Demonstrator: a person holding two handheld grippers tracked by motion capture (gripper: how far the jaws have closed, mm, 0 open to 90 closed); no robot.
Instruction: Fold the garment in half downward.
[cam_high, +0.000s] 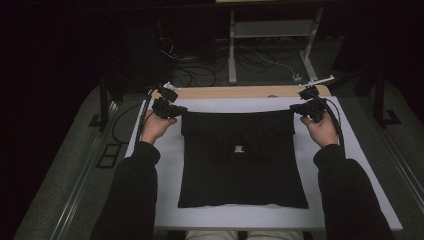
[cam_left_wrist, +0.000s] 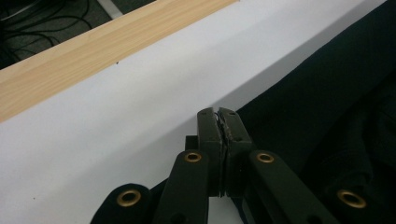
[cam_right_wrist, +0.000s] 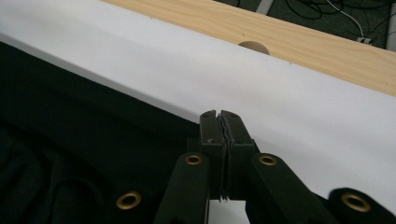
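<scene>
Black shirt (cam_high: 241, 160), far edge of desk (cam_high: 350, 150): left gripper (cam_high: 172, 111) and right gripper (cam_high: 303, 108) jaws pinched on its far corners. Advice: fold evenly, level, taut.

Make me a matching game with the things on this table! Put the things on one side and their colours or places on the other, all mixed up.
Things:
1. shirt
2. table cover
3. wooden strip
4. left tongs

Matches:
A. white, under the cloth
B. light brown, along the far edge
C. shut at the cloth's far left corner
D. black, lying flat in the middle

Pairs: 1-D, 2-A, 3-B, 4-C
</scene>
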